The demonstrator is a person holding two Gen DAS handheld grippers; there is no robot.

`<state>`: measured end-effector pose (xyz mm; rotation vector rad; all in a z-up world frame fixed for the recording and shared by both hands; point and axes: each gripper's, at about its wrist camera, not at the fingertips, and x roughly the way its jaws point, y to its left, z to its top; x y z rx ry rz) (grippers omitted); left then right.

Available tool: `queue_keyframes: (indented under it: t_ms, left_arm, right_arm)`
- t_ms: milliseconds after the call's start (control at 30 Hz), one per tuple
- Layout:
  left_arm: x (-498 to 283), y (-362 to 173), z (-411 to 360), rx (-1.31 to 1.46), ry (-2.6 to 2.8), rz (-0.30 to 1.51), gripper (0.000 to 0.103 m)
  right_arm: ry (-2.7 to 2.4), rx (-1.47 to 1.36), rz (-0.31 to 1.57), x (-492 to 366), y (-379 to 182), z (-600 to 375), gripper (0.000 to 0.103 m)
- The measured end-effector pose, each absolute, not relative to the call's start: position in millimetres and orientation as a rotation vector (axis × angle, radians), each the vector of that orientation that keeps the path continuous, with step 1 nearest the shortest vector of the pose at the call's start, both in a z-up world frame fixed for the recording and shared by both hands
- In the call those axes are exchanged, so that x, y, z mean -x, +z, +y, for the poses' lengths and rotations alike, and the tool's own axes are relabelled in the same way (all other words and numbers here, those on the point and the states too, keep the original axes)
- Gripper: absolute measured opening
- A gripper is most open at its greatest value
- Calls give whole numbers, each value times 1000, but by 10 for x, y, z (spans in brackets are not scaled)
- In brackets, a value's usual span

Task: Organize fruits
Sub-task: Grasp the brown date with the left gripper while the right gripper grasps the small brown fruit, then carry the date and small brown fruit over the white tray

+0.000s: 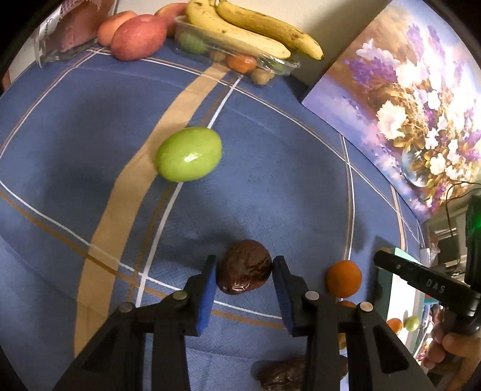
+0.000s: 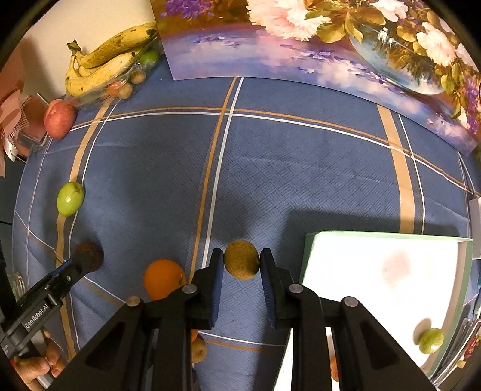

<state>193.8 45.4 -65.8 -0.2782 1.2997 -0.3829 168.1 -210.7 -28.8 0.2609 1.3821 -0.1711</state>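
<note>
Left wrist view: left gripper (image 1: 244,281) pinching the wrinkled dark-brown oval fruit (image 1: 244,267) between blue pads (image 1: 207,293) at lower centre, pointing steeply down at the blue plaid tablecloth (image 1: 270,168). Sitting just right of it, a small round orange citrus (image 1: 344,278); lying well apart at mid-frame, a glossy green oval fruit (image 1: 188,154). Crowding the upper edge: red apples (image 1: 139,37), yellow spotted bananas (image 1: 252,28) lying across a clear plastic tray (image 1: 270,61). Leaning at the right, a floral painted panel (image 1: 405,105). Entering at lower right, the other black tool held by a hand (image 1: 457,349).

Right wrist view: right gripper (image 2: 242,267) closing its jaws onto a yellowish-brown round fruit (image 2: 242,260) at lower centre, pads touching both sides. Waiting at lower right, a white tray with pale green rim (image 2: 387,236), already holding one small green fruit (image 2: 431,340) near its lower corner. Resting just left of the jaws, the orange citrus (image 2: 163,279); further left, the brown fruit gripped by the other tool.

Doing this step well, as a judgement: keeping the squeeze gentle, since the wrinkled fruit looks soft and the round one likely to roll out; lifting straight up before travelling, clearing the citrus beside each grip; carrying across over the tray's rim rather than clipping it; lowering until touching the tray floor before releasing, well apart from the green fruit already there, avoiding a knock or a roll off the edge.
</note>
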Motion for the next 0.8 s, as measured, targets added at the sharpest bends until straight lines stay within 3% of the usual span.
queue_keyframes:
  t_ms: [800]
  left_arm:
    - [-1370,242,496,235,-433,1085,38]
  right_arm:
    - [-165,-235,1214,-875,255,-1944,26]
